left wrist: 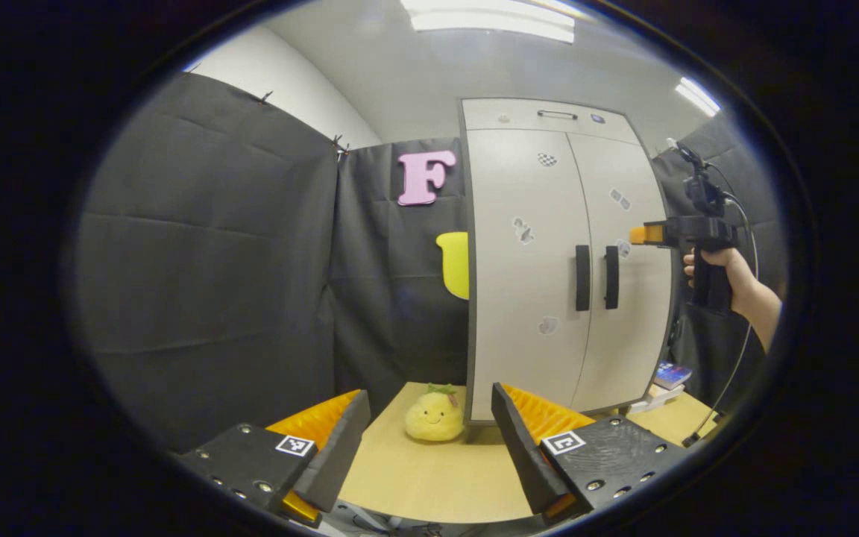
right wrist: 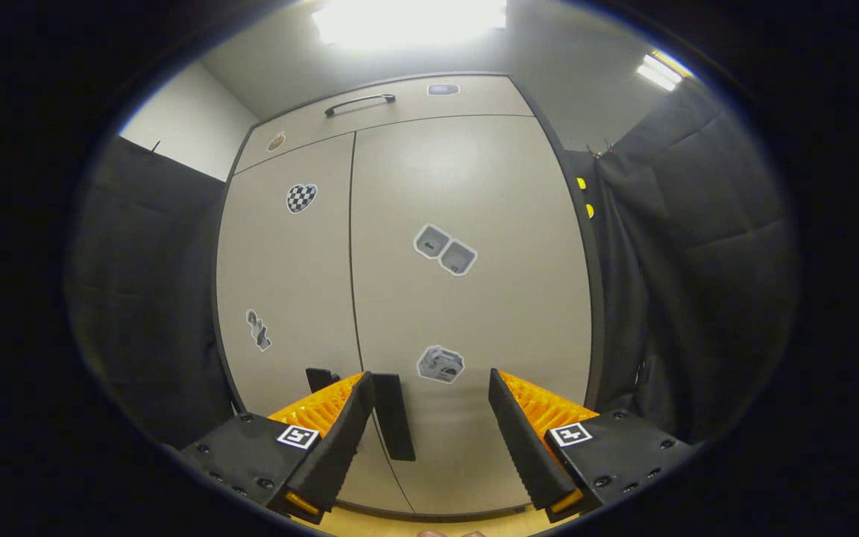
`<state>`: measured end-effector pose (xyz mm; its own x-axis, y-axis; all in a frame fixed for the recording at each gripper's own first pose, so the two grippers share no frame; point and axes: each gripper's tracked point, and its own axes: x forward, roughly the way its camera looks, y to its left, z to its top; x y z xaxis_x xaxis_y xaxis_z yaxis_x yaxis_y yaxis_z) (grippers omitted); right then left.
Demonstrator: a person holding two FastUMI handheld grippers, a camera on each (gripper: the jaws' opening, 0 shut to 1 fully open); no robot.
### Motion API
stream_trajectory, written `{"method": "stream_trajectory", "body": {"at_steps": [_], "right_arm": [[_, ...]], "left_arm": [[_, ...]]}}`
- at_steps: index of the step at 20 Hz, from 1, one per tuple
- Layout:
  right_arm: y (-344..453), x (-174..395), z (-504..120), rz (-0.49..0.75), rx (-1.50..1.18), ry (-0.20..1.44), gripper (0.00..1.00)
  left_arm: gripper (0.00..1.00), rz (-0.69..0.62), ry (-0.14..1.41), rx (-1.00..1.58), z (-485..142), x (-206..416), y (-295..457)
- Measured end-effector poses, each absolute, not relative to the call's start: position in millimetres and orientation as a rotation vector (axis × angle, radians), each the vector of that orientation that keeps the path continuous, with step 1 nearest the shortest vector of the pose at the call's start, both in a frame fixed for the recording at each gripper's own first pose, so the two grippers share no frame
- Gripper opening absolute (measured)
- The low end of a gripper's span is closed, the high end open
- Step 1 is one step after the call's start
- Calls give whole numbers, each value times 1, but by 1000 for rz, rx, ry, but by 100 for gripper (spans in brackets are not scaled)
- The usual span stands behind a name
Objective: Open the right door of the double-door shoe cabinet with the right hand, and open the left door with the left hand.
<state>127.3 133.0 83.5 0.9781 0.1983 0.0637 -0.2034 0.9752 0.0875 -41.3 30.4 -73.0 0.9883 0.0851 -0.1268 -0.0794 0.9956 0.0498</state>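
Beige shoe cabinet (left wrist: 549,261) stands on the table (left wrist: 429,470) with both doors closed, its contents hidden, while the left gripper (left wrist: 429,440) hangs back spread beside a yellow plush (left wrist: 435,415) and the right gripper (right wrist: 429,425), hand-held, gapes close before the right door's handle (right wrist: 394,425)

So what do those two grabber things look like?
Each gripper has two wedge-shaped fingers with ribbed inner faces, on black blocks with screws and a square black-and-white tag. In the left gripper view, the right gripper has a black pistol handle, a cable hanging down, and a bare-armed hand.
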Motion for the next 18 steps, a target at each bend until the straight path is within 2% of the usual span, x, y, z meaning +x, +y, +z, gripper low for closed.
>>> {"method": "stream_trajectory", "body": {"at_steps": [3, 6, 12, 14, 15, 16, 17, 18], "right_arm": [[151, 139, 79, 239, 94, -41, 96], [162, 152, 66, 246, 69, -13, 96], [173, 175, 41, 215, 12, 46, 97], [174, 181, 35, 202, 0, 63, 96], [175, 183, 32, 197, -5, 71, 92], [177, 185, 29, 195, -8, 82, 96], [180, 186, 27, 201, -10, 90, 96], [180, 188, 26, 191, -13, 92, 87]], "left_arm": [[96, 109, 150, 21, -82, -43, 41], [94, 133, 178, -12, -90, -39, 50], [94, 164, 179, 1, -93, -35, 60], [94, 164, 183, -3, -95, -34, 60], [94, 165, 186, -3, -97, -35, 60], [94, 167, 191, -3, -98, -35, 61], [94, 171, 195, -2, -100, -36, 63], [94, 173, 194, -2, -100, -36, 64]]}}
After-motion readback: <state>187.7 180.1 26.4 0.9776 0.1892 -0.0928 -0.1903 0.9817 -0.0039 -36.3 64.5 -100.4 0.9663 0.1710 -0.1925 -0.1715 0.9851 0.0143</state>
